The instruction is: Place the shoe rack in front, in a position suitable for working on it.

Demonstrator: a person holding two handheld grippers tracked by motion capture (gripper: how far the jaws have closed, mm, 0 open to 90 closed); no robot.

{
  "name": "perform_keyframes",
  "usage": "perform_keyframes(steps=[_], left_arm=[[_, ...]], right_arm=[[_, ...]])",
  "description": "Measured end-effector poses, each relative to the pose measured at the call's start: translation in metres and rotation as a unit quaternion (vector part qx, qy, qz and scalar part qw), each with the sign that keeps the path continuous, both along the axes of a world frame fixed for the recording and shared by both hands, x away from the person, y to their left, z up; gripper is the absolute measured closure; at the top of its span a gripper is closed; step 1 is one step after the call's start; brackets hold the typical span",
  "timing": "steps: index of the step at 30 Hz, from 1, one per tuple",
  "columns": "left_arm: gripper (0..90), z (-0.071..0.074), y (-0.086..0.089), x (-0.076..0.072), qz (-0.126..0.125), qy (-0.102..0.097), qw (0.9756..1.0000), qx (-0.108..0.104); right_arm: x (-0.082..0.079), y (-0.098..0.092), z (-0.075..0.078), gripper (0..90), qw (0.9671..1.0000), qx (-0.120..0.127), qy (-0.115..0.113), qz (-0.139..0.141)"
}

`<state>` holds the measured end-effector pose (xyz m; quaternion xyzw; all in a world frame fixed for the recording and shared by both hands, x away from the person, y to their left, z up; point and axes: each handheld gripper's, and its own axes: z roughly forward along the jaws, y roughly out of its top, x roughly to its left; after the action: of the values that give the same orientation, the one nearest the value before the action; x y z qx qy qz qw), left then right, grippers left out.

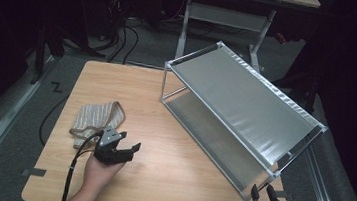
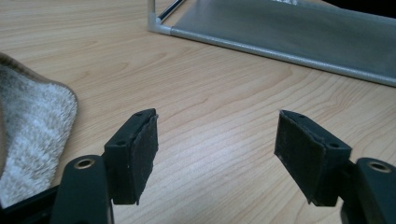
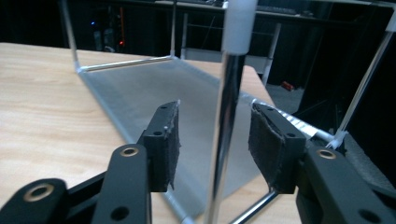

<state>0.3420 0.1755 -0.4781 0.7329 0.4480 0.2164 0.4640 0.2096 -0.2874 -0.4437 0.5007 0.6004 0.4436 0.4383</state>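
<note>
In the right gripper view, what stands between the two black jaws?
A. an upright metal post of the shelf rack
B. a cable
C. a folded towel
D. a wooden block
A: in the right gripper view the shiny upright post at the near corner of the metal rack runs up between the pads of the right gripper, with a gap showing on each side of it.

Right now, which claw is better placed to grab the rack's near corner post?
Right. The right claw already straddles the rack's corner post, pads either side and not yet pressing. The left claw sits open over bare table beside the cloth, well away from the rack.
</note>
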Motion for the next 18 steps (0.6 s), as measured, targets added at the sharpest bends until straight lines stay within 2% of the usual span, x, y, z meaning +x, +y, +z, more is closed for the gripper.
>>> perform_keyframes(steps=[2, 4, 5, 6, 8, 9, 12, 14, 16, 17, 18], left_arm=[[30.4, 0.000, 0.002, -0.002, 0.002, 0.001, 1.0000, 0.000], [30.6, -0.001, 0.008, -0.006, 0.007, 0.002, 1.0000, 0.004], [30.7, -0.001, 0.008, -0.006, 0.007, 0.002, 1.0000, 0.004], [30.8, -0.002, 0.012, -0.009, 0.013, 0.004, 0.9999, 0.003], [30.8, -0.002, 0.015, -0.011, 0.015, 0.004, 0.9999, 0.005], [30.8, -0.003, 0.017, -0.012, 0.019, 0.004, 0.9998, 0.004], [31.1, -0.003, 0.025, -0.016, 0.029, 0.006, 0.9996, 0.003], [31.0, -0.003, 0.030, -0.017, 0.035, 0.007, 0.9994, -0.001], [31.0, -0.003, 0.033, -0.020, 0.040, 0.007, 0.9992, 0.002], [31.1, -0.003, 0.033, -0.020, 0.040, 0.007, 0.9992, 0.002], [31.1, -0.003, 0.035, -0.022, 0.042, 0.006, 0.9991, 0.003]], right_arm=[[0.003, 0.000, 0.001, 55.9, 1.0000, 0.002, -0.003, -0.001], [0.013, 0.000, 0.004, 63.8, 0.9999, 0.001, -0.015, 0.002], [0.013, 0.000, 0.004, 63.8, 0.9999, 0.001, -0.015, 0.002], [0.018, 0.001, 0.006, 69.5, 0.9998, 0.002, -0.022, 0.003], [0.020, 0.002, 0.007, 72.0, 0.9997, 0.001, -0.025, 0.003], [0.022, 0.003, 0.007, 79.5, 0.9996, 0.004, -0.027, 0.001], [0.029, 0.006, 0.007, 81.5, 0.9989, 0.019, -0.030, 0.030], [0.031, 0.008, 0.007, 81.6, 0.9987, 0.020, -0.031, 0.036], [0.033, 0.017, 0.009, 81.8, 0.9970, 0.021, -0.044, 0.060], [0.033, 0.017, 0.009, 81.8, 0.9970, 0.021, -0.044, 0.060], [0.033, 0.023, 0.011, 81.8, 0.9956, 0.020, -0.051, 0.075]])
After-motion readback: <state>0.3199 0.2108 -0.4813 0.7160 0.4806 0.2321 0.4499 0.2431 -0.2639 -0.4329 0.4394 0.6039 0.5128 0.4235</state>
